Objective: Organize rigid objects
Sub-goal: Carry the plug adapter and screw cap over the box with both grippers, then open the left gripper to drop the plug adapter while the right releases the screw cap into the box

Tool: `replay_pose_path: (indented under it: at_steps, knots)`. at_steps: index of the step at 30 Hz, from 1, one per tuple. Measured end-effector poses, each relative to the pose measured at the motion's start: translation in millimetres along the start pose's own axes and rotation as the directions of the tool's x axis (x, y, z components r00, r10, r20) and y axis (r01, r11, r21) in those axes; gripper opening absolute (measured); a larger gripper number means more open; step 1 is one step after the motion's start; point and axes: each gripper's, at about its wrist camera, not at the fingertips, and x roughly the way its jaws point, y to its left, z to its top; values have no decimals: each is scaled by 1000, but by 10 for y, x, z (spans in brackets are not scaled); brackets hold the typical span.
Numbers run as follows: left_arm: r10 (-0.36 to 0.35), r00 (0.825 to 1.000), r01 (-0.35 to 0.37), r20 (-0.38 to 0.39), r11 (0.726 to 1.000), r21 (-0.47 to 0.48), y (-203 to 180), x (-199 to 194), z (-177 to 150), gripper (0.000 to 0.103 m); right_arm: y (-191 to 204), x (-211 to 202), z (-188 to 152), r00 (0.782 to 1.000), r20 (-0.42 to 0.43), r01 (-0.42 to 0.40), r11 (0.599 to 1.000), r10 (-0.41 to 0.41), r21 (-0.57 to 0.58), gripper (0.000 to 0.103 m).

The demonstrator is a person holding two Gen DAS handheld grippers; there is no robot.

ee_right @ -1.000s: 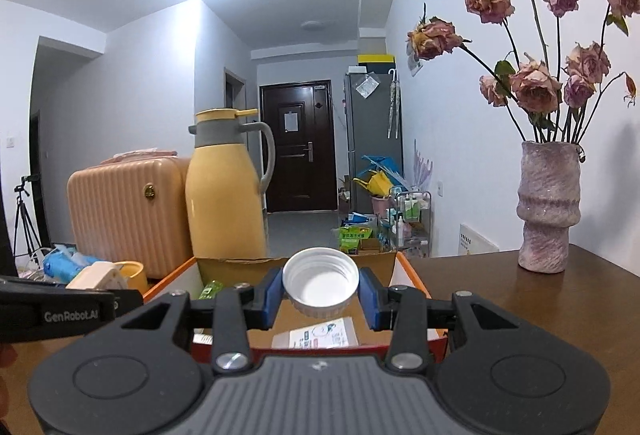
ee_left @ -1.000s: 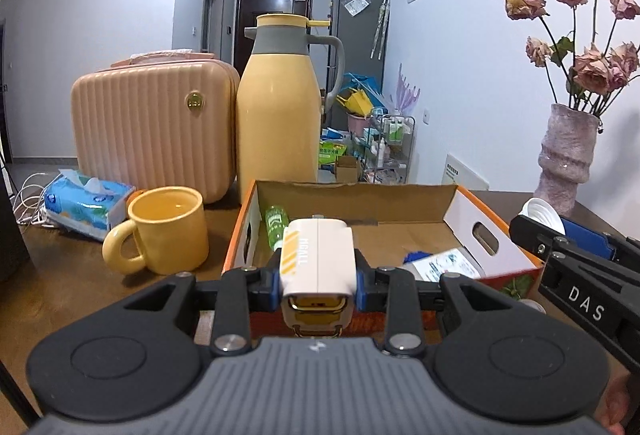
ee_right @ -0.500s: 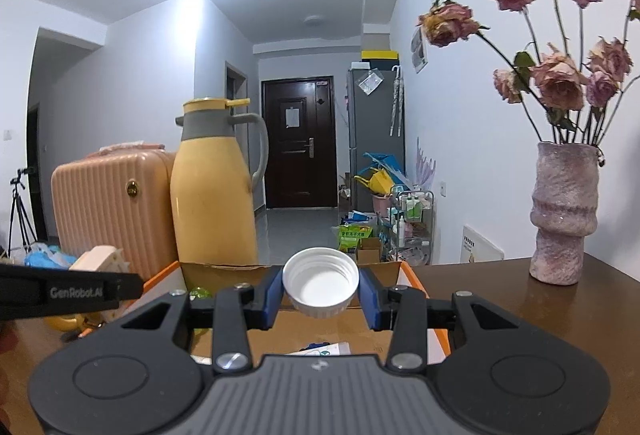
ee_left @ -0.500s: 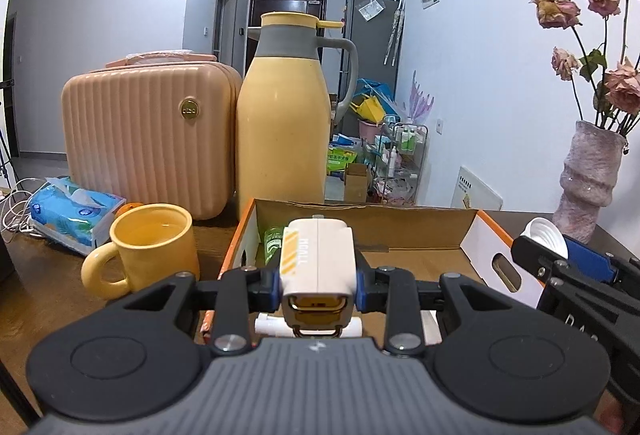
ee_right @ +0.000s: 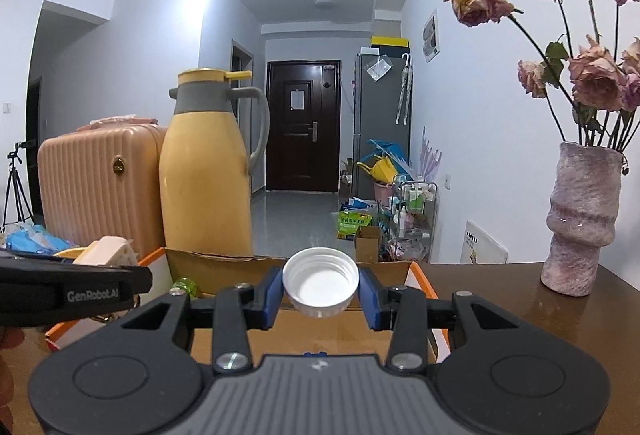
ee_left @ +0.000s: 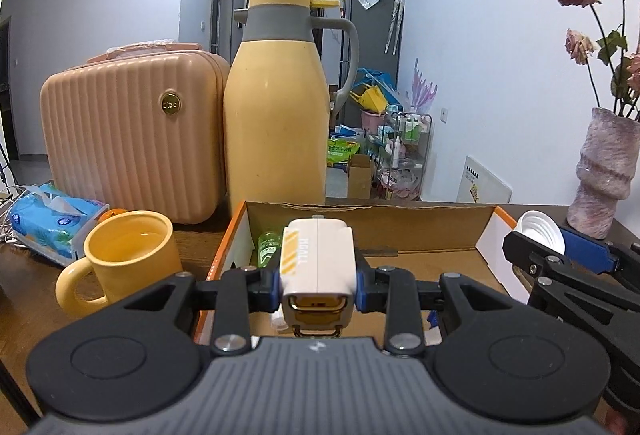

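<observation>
my left gripper (ee_left: 318,281) clamps a white charger block (ee_left: 318,259); my right gripper (ee_right: 320,293) pinches a white screw cap (ee_right: 320,285). both hang over the cardboard box (ee_left: 360,217) ahead. risk: the shallow cap grip slips, or the grippers collide on release.

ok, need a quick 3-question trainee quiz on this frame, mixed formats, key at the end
1. True or false: the right tool is empty.
2. Multiple choice: what does the left tool hold? A) a yellow mug B) a white boxy gadget with yellow stripes C) a tissue pack
3. Short answer: what stands directly behind the cardboard box, next to the peach suitcase?

Key
1. False: it is shut on a white bottle cap, open side towards the camera.
2. B: the white gadget sits clamped between the blue pads; the yellow mug stands on the table, left of the box.
3. The tall yellow thermos jug.
</observation>
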Motion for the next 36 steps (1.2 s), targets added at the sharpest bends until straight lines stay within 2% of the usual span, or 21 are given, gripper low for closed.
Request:
replay_pose_path:
  at_steps: [10, 20, 27, 29, 31, 32, 33, 34, 35, 36]
  knots:
    - [20, 1000, -20, -20, 1000, 14, -20, 233, 25, 33, -32, 286, 24, 997, -75, 9, 1000, -10, -9, 39]
    - [34, 996, -34, -86, 999, 8, 25, 506, 8, 33, -106, 560, -27, 984, -178, 21, 1000, -22, -7, 40]
    - [9, 994, -9, -110, 1000, 8, 50, 548, -16, 34, -145, 619, -80, 977, -215, 8, 1000, -7, 1, 41]
    - [9, 995, -9, -103, 1000, 9, 51, 526, -13, 51, -146, 616, -85, 976, -216, 17, 1000, -17, -4, 50]
    - [19, 995, -19, -95, 1000, 3, 65, 509, -4, 59, -151, 606, -85, 977, -213, 31, 999, -32, -6, 72]
    - [24, 996, -24, -92, 1000, 3, 68, 501, 1, 63, -154, 596, -83, 977, -209, 39, 999, -39, -7, 76]
    - [26, 996, -26, -89, 1000, 1, 78, 493, 6, 67, -163, 589, -80, 978, -205, 48, 999, -49, -7, 85]
    - [31, 996, -31, -86, 1000, -3, 86, 488, 9, 78, -172, 583, -75, 978, -200, 61, 998, -61, -6, 94]
    - [40, 996, -41, -76, 999, -8, 97, 477, 8, 89, -183, 577, -72, 978, -194, 75, 997, -74, -2, 97]
    - [51, 997, -51, -63, 999, -11, 104, 464, 8, 92, -199, 572, -72, 978, -192, 84, 996, -82, 1, 101]
